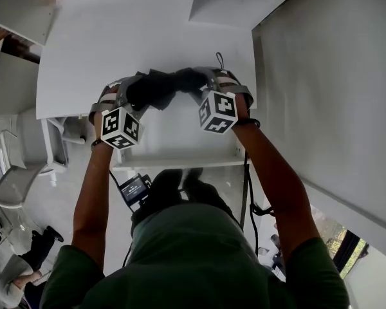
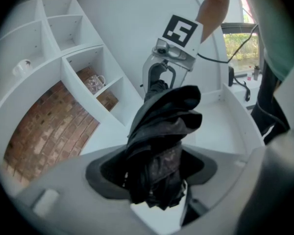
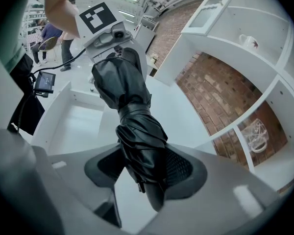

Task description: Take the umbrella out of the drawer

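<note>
Folded black fabric umbrella (image 1: 164,89) is up in the air, lying roughly level, slung between the two tongs. It is clear of the open white drawer (image 1: 174,163), which sits at 6 o'clock of it in the head view.

The grey left gripper (image 1: 130,94) has the umbrella's 9 o'clock end. In the left gripper view its jaws stand partly apart, pads pressed on the crumpled canopy (image 2: 161,136). The grey right gripper (image 1: 206,87) has the 3 o'clock end. In the right gripper view its jaws are also partly apart and clamped on the strapped bundle (image 3: 132,121), with a smooth dark stub poking out toward the camera. A thin cord loop (image 1: 219,60) sticks up at 12 o'clock of the right gripper.

Each gripper view shows the other tongs on the far end, at 12 o'clock: the right gripper (image 2: 159,77) from the left, the left gripper (image 3: 118,53) from the right.

A flat white desk top (image 1: 116,44) fills 12 o'clock behind the umbrella. White cubby shelving with a red brick back (image 2: 49,126) is at 9 o'clock in the left gripper view, with a clear glass mug (image 2: 94,83) in one cubby. The same mug (image 3: 257,131) is at 3 o'clock in the right gripper view. A small black screen unit (image 1: 134,188) hangs at the person's waist, at 7 o'clock in the head view.
</note>
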Demonstrator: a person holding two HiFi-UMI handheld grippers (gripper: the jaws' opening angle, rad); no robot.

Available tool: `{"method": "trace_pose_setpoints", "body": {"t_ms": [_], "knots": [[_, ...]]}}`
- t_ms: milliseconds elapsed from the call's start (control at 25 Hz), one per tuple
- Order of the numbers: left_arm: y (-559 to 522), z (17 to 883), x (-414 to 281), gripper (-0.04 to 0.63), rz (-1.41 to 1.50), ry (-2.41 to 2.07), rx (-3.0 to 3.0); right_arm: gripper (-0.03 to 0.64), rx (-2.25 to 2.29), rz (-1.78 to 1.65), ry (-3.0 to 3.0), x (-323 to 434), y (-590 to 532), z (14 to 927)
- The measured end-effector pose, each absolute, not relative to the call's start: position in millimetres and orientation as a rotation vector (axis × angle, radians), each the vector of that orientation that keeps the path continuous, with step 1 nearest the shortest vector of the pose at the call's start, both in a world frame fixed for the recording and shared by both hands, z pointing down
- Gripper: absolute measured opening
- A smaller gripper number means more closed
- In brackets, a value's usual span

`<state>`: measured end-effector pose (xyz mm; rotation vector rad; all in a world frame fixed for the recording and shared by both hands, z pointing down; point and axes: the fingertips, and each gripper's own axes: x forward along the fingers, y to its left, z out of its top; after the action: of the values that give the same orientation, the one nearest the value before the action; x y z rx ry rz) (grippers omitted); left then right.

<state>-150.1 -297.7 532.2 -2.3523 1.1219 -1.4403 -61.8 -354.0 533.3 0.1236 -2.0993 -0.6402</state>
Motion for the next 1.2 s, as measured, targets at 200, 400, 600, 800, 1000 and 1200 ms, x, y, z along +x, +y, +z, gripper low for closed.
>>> {"method": "trace_pose_setpoints", "body": {"t_ms": [200, 400, 600, 800, 1000, 1200], "knots": [[-316, 546, -171, 0.29, -1.454, 1.151, -2.341, 0.236, 0.114, -0.64, -2.089, -83, -374, 546], [-332, 564, -188, 0.296, -1.487, 1.151, -2.343, 0.238, 0.113, -0.612, -2.073, -98, -387, 565], [-339, 580, -197, 0.301, -1.52, 1.143, -2.362, 0.241, 0.095, -0.564, -2.039, -106, -394, 584], [-346, 595, -198, 0.305, -1.542, 1.142, -2.376, 0.245, 0.099, -0.532, -2.005, -105, -400, 599], [-355, 599, -209, 0.32, -1.518, 1.213, -2.403, 0.259, 0.09, -0.479, -1.956, -106, -401, 616], [-359, 587, -219, 0.225, -1.431, 1.295, -2.44, 0.227, 0.097, -0.455, -1.929, -106, -399, 622]]}}
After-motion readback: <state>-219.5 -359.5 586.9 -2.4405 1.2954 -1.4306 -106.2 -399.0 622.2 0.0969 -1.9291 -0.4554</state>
